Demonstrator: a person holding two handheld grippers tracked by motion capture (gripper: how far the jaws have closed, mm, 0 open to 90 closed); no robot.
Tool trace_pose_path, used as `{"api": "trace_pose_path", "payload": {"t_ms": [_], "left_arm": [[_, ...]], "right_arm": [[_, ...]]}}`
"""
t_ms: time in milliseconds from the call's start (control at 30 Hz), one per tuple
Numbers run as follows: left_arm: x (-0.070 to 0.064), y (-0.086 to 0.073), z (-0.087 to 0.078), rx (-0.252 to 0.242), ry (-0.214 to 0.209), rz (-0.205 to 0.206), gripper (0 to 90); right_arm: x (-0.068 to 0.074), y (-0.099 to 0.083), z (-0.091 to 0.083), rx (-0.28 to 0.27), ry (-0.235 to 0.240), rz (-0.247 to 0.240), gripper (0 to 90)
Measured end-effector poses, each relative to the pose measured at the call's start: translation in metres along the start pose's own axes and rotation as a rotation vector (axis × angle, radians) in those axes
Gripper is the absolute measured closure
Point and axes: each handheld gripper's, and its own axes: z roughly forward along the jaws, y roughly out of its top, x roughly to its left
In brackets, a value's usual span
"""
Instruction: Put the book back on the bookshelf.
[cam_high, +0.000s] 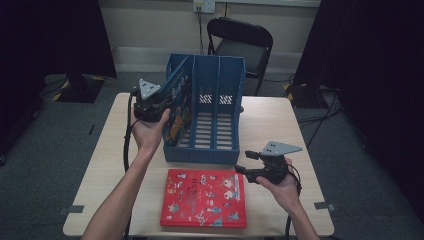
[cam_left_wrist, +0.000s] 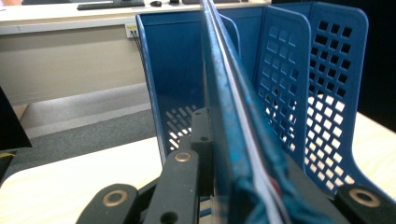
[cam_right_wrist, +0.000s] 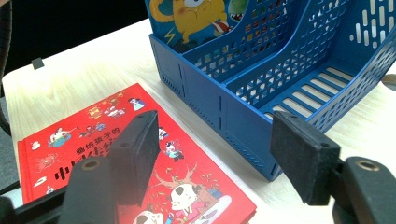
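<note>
A blue picture book (cam_high: 177, 107) stands upright in the leftmost slot of the blue file rack (cam_high: 202, 152), leaning against its left wall. My left gripper (cam_high: 150, 107) is shut on that book's near edge (cam_left_wrist: 229, 140), which runs up between the jaws. A red picture book (cam_high: 204, 198) lies flat on the table in front of the rack. My right gripper (cam_high: 246, 162) stands open just right of the red book (cam_right_wrist: 70, 144), with nothing between its pads (cam_right_wrist: 140, 154). The blue book's cartoon cover (cam_right_wrist: 196, 18) peeks over the rack's front wall (cam_right_wrist: 205, 93).
The rack's middle and right slots (cam_high: 216, 127) hold nothing. A black folding chair (cam_high: 242, 42) stands behind the wooden table (cam_high: 105, 170). Bare tabletop lies to the left and right of the rack.
</note>
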Motion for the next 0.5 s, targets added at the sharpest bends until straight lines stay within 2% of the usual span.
{"api": "trace_pose_path", "payload": {"t_ms": [67,133,267,333,400,500], "left_arm": [[0.001,0.001,0.0,0.01,0.001,0.002,82.4],[0.003,0.006,0.001,0.05,-0.007,0.018,82.0],[0.011,0.012,0.001,0.101,-0.016,0.011,80.6],[0.017,0.015,0.0,0.083,-0.037,-0.016,79.4],[0.02,0.02,-0.001,0.104,-0.044,-0.014,78.8],[0.022,0.028,0.0,0.165,-0.057,-0.009,76.5]], "right_arm": [[0.0,0.0,0.0,0.001,-0.001,0.003,33.2],[-0.001,0.0,0.0,0.0,0.001,0.003,33.2],[0.0,0.0,0.002,0.005,0.002,0.0,33.1],[0.0,0.001,0.003,0.006,0.005,0.0,33.1],[0.0,0.001,0.004,0.008,0.004,0.0,33.0],[0.001,0.001,0.005,0.008,0.007,0.001,32.9]]}}
